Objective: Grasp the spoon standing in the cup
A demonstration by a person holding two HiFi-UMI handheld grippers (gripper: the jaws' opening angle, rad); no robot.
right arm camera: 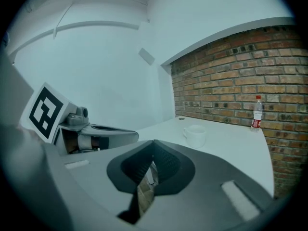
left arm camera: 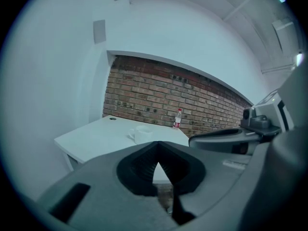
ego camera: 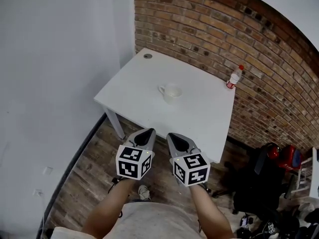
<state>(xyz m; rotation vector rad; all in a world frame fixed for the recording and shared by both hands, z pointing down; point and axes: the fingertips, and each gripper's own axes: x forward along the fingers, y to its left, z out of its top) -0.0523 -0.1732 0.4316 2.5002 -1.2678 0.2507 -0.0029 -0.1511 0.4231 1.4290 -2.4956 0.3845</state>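
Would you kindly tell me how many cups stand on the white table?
1: a white handled cup near the middle of the white rectangular table. None seems hidden.

Sparse office or studio room, probably. Exposed brick wall [ego camera: 209, 29] upper right, plain white wall [ego camera: 60, 59] left. White desk [ego camera: 199, 118] with cable hole [ego camera: 148, 56] at centre. Wood-plank floor [ego camera: 84, 173] lower left. Black bags [ego camera: 256, 185] and gear piled lower right.
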